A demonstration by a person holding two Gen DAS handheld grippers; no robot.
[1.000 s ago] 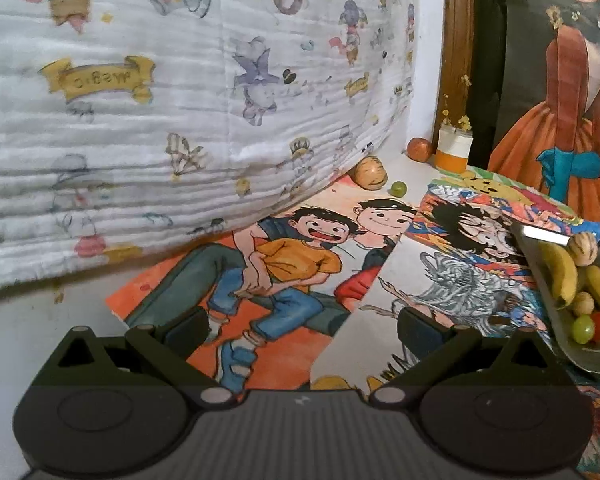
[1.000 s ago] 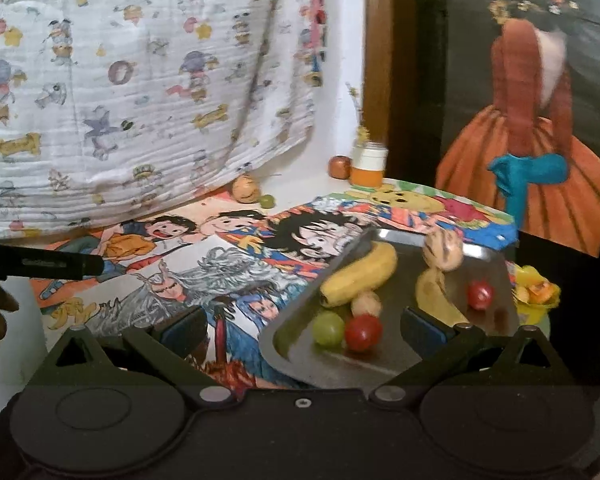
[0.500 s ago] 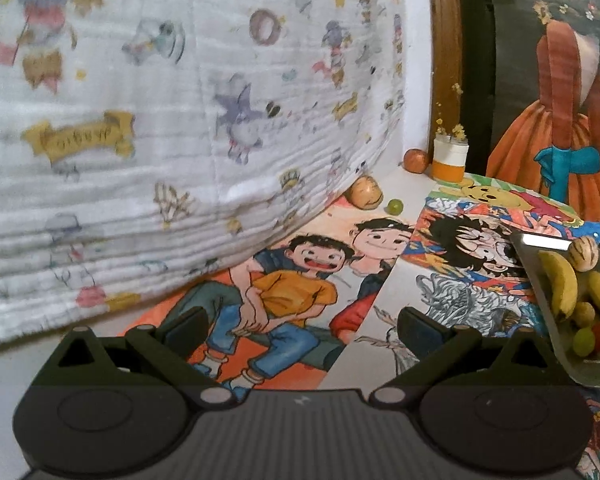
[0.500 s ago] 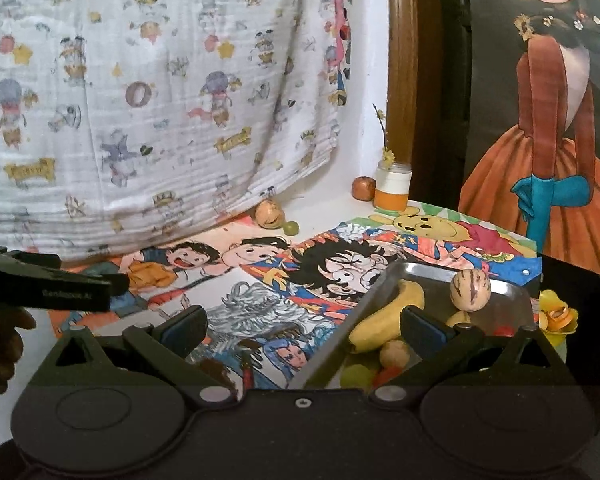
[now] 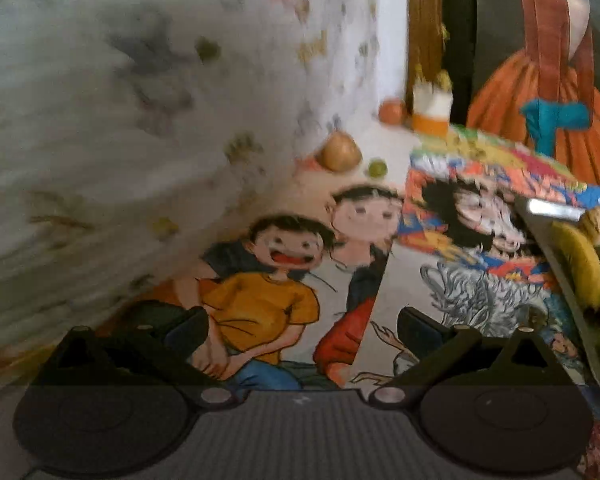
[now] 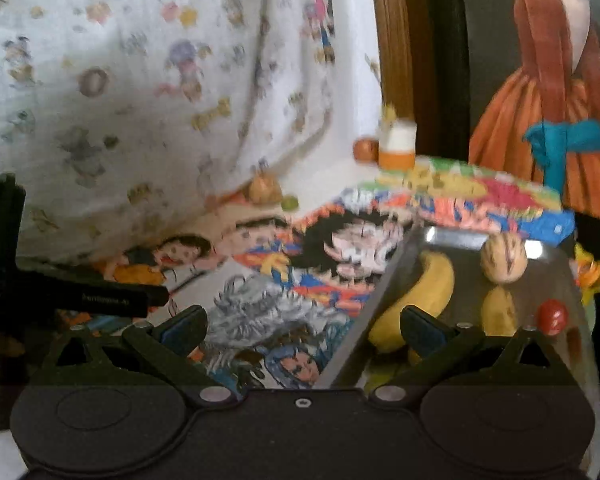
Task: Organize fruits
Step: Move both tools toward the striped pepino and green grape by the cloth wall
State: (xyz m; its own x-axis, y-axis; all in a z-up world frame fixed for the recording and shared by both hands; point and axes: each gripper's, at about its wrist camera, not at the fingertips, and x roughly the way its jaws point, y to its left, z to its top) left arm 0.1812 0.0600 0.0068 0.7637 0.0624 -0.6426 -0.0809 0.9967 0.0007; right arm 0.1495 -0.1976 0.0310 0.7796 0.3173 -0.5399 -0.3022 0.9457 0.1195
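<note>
A metal tray [image 6: 384,300] at the right holds a banana [image 6: 424,292], a striped tan fruit [image 6: 504,260], a red tomato [image 6: 552,316] and other small fruits. The same tray [image 5: 556,264] shows at the right edge of the left wrist view. Far back by the cloth lie a tan round fruit [image 5: 338,152], a small green fruit [image 5: 378,168] and an orange-red fruit [image 5: 392,111]. My left gripper [image 5: 302,326] is open over the cartoon posters, with nothing between its fingers. My right gripper [image 6: 304,326] is open above the tray's near-left edge, also holding nothing.
A printed white cloth [image 5: 140,100] hangs along the left. An orange-and-white jar [image 5: 432,114] stands at the back by a wooden frame. Cartoon posters [image 5: 268,292] cover the surface. A painting of an orange dress [image 6: 548,92] fills the right. The left gripper's body [image 6: 80,296] shows at the right wrist view's left.
Both grippers have moved forward toward the back of the surface; the far fruits look larger. The tray has slid lower and closer in the right wrist view. Both stay open.
</note>
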